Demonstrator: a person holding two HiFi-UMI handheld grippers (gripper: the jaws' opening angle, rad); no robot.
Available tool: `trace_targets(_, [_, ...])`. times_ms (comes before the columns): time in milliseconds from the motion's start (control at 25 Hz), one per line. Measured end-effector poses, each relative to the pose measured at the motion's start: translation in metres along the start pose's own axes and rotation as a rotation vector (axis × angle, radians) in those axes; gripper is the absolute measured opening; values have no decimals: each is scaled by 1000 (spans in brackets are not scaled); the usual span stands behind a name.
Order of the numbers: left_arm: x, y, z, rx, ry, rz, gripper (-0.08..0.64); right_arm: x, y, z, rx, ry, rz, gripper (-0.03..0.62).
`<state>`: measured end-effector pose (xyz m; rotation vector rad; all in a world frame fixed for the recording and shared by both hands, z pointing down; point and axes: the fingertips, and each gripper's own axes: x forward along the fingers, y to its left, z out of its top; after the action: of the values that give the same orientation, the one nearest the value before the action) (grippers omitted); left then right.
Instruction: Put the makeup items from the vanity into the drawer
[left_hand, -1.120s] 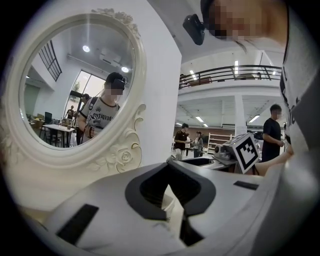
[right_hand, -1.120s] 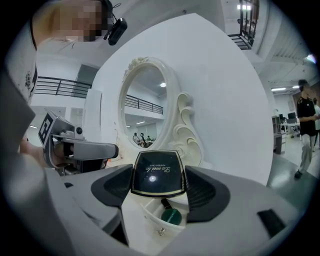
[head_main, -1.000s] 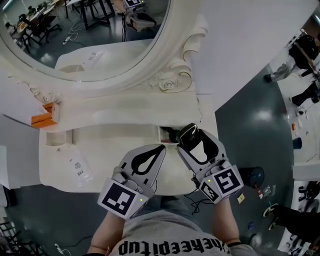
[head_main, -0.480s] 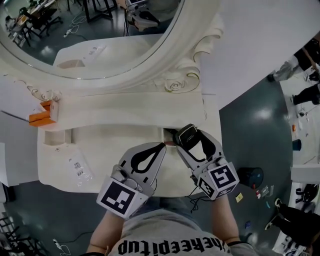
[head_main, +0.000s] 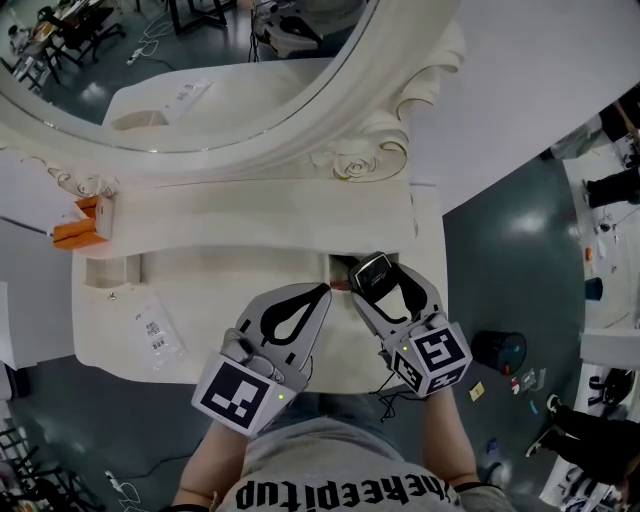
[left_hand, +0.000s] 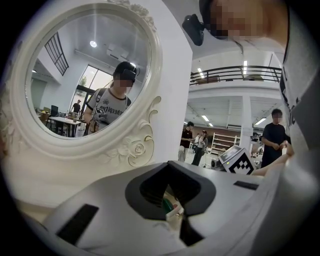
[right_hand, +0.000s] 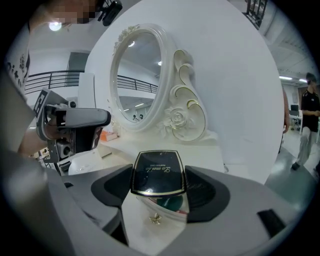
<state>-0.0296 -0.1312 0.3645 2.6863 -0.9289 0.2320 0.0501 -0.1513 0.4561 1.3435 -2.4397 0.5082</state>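
My right gripper (head_main: 375, 280) clamps the black compact (right_hand: 157, 172) over the open drawer (head_main: 338, 268) at centre frame. My left gripper (head_main: 322, 292) is closed and empty. If I release off-centre, the compact may clip the rim and fall.

Head view, contents by position.
- Mirror (head_main: 200, 80): upper frame, standing at the back of the worktop (head_main: 240, 225).
- Box (head_main: 82, 232): left edge of frame, at the worktop's left end.
- Packet (head_main: 155, 332): lower left, flat on the worktop's front left.
- Drawer (head_main: 340, 268): centre, open, right of the worktop's middle.
- Compact (head_main: 373, 268): centre, between the jaws of the right claw (head_main: 374, 284), over the drawer.
- Left claw (head_main: 322, 291): just left of the right claw, jaws together.
- Bin (head_main: 498, 352): lower right, on the floor (head_main: 500, 230), right of the worktop.
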Motion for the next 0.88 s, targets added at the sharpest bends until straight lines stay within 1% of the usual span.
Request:
trace_targets(520, [3,4,-3,-5,8,2,21,5,-8,-24,38,90,-22,350])
trace_targets(880, [3,9,-2,-4,8,10,21,9,-12,-31,59,125,-41,350])
